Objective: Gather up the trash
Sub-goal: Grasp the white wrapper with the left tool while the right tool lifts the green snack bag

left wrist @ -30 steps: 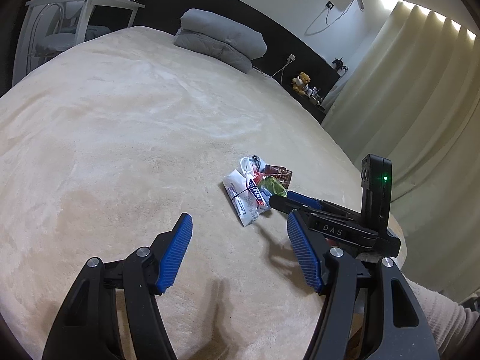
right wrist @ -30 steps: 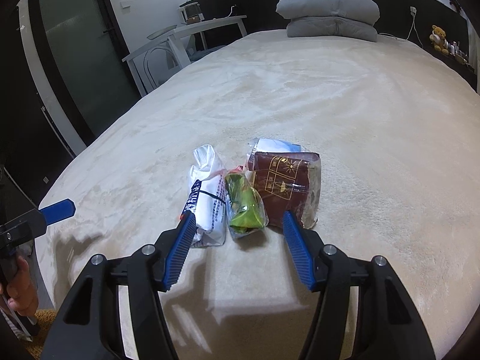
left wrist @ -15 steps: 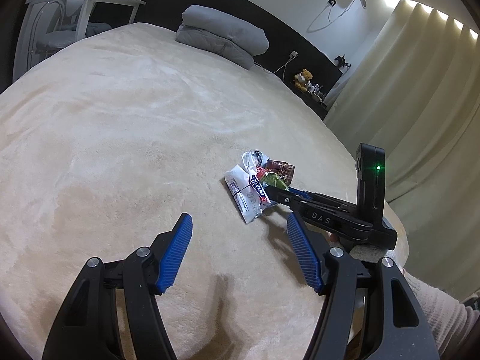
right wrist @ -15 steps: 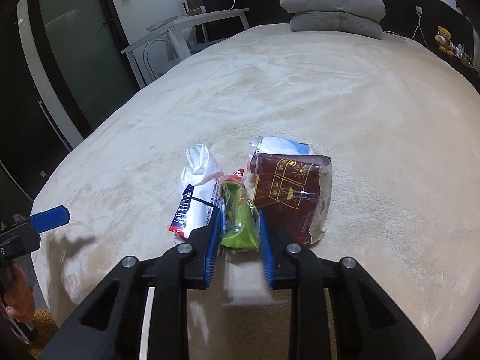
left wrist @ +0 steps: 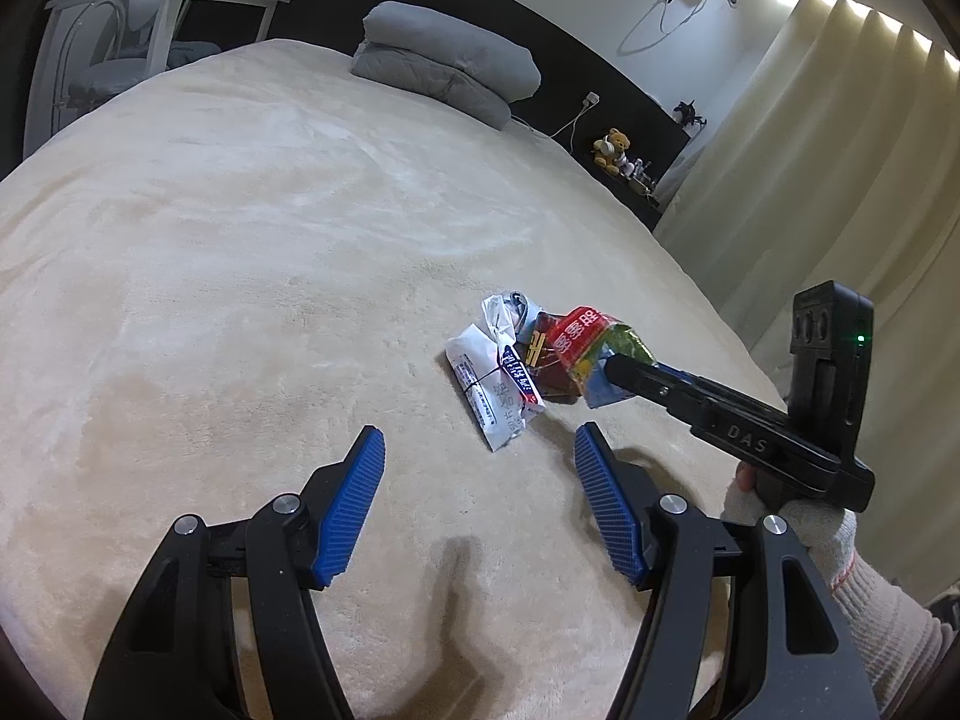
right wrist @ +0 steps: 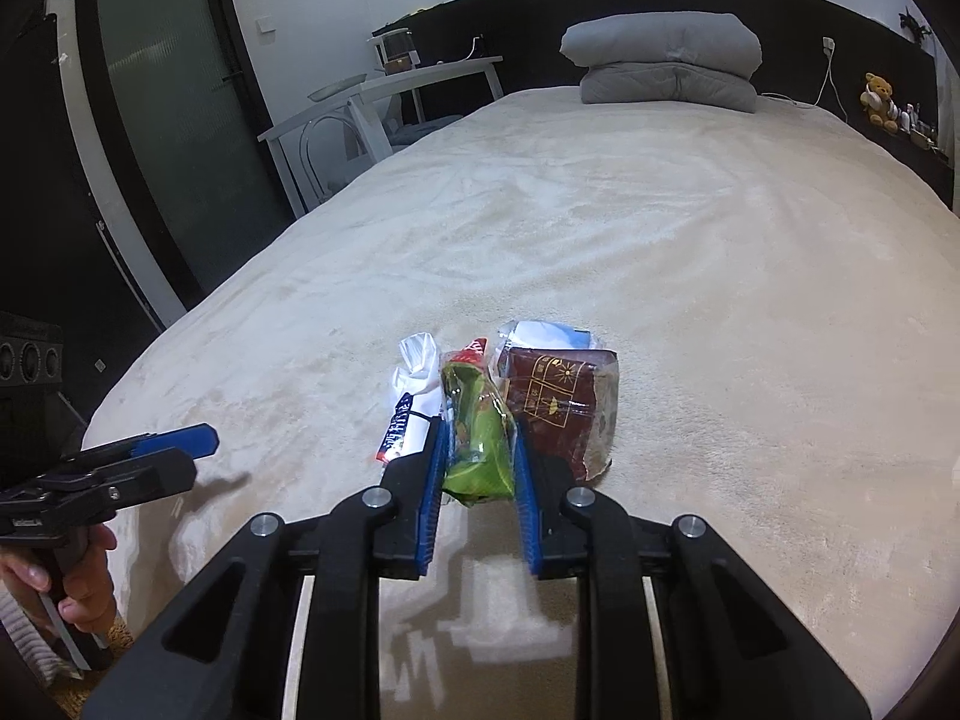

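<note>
My right gripper (right wrist: 477, 450) is shut on a green and red snack wrapper (right wrist: 477, 426) and holds it slightly above the bed. The same wrapper (left wrist: 591, 342) shows in the left wrist view, raised at the right gripper's tip. A white wrapper (right wrist: 408, 402) lies on the bed to its left and a dark red packet (right wrist: 558, 402) to its right, with a clear and blue wrapper (right wrist: 549, 333) behind. My left gripper (left wrist: 477, 474) is open and empty, hovering over the bed in front of the white wrapper (left wrist: 495, 387).
The cream bed cover (right wrist: 660, 228) fills both views. Grey folded pillows (right wrist: 663, 60) lie at the headboard. A white side table (right wrist: 384, 96) and chair stand to the left. A teddy bear (right wrist: 876, 99) sits on the right shelf. Curtains (left wrist: 840, 150) hang beside the bed.
My right gripper closed on the green and red wrapper and lifted it a little off the bed. My left gripper stayed open, roughly in place.
</note>
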The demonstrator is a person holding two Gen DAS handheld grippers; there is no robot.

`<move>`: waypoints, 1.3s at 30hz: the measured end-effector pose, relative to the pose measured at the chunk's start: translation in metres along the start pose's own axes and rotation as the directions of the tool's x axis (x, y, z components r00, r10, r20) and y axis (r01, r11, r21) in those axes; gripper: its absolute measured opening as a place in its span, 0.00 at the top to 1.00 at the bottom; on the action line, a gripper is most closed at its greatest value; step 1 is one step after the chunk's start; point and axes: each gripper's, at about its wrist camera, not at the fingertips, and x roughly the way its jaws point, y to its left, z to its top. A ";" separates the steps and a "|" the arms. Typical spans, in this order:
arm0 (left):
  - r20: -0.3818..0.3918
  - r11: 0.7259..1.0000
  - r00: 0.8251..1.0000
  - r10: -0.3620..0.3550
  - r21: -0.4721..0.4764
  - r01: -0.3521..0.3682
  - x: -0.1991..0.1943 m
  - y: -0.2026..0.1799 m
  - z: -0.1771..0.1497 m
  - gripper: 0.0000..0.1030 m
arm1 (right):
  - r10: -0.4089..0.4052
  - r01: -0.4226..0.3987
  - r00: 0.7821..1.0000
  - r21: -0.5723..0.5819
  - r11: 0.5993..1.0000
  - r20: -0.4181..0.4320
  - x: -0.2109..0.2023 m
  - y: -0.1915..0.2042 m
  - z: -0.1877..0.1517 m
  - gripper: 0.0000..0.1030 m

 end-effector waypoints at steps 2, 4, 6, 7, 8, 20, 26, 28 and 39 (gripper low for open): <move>-0.009 1.000 1.000 0.004 0.001 -0.004 0.008 -0.001 0.001 0.37 | 0.004 -0.004 1.000 -0.001 1.000 0.008 -0.008 0.000 -0.001 0.78; -0.017 1.000 1.000 0.005 0.002 -0.005 0.016 -0.003 0.003 0.37 | 0.005 -0.005 1.000 -0.004 1.000 0.019 -0.016 0.000 -0.003 0.78; -0.022 1.000 1.000 0.005 0.008 -0.005 0.023 -0.006 0.004 0.37 | 0.006 -0.005 1.000 -0.010 1.000 0.026 -0.023 0.001 -0.004 0.78; -0.025 1.000 1.000 0.005 0.012 -0.005 0.027 -0.007 0.005 0.37 | 0.005 -0.004 1.000 -0.013 1.000 0.029 -0.027 0.001 -0.005 0.78; -0.028 1.000 1.000 0.007 0.014 -0.006 0.031 -0.009 0.005 0.37 | 0.004 -0.004 0.999 -0.014 1.000 0.032 -0.030 0.001 -0.005 0.78; -0.061 0.999 0.997 0.046 -0.002 -0.046 0.080 -0.019 0.014 0.37 | -0.016 0.016 0.998 -0.005 1.000 0.054 -0.059 -0.009 -0.015 0.78; -0.070 0.997 0.995 0.072 -0.011 -0.073 0.098 -0.019 0.018 0.37 | -0.034 0.034 0.998 0.009 0.999 0.056 -0.069 -0.022 -0.021 0.78; -0.070 0.997 0.995 0.077 -0.020 -0.079 0.102 -0.017 0.019 0.37 | -0.040 0.039 0.997 0.011 0.999 0.060 -0.073 -0.025 -0.022 0.78; -0.079 0.992 0.989 0.125 0.002 -0.125 0.118 -0.018 0.023 0.39 | -0.060 0.058 0.996 0.027 0.998 0.064 -0.084 -0.036 -0.028 0.78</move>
